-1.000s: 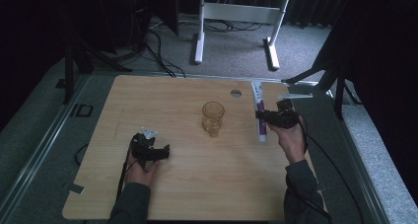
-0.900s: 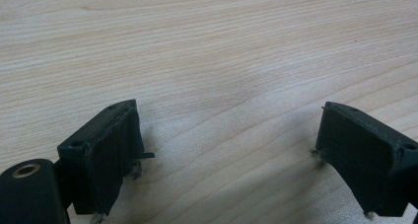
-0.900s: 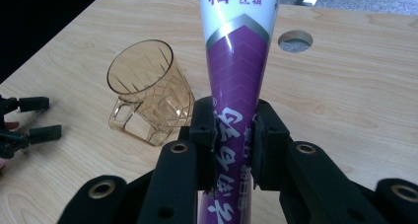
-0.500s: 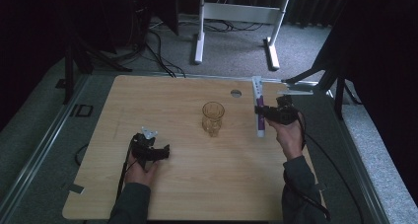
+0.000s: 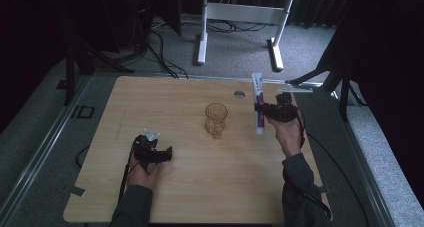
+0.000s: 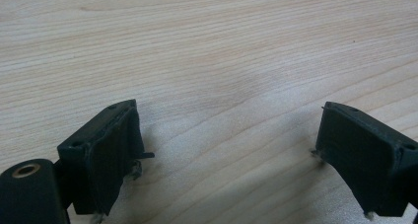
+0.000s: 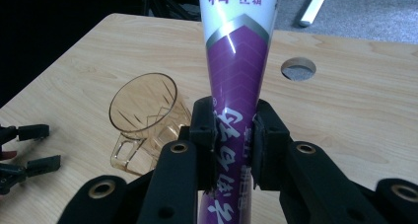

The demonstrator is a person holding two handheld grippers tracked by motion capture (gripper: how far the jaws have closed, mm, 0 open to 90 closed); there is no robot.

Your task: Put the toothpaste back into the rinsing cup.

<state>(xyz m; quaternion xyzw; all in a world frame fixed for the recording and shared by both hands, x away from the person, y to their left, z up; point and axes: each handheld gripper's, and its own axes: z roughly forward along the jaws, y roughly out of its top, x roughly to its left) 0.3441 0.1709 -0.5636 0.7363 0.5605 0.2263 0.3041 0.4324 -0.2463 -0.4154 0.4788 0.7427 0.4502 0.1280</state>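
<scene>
Right tongs pinch the purple toothpaste tube; squeezed mid-body, it may slip. Left tongs gape wide over bare bench.

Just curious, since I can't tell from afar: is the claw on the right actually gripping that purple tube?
Yes, the right claw is clamped on both sides of the purple tube.

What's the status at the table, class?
Right claw shut on toothpaste tube. Left claw open, over bare table. Glass cup stands beside tube, apart.
</scene>
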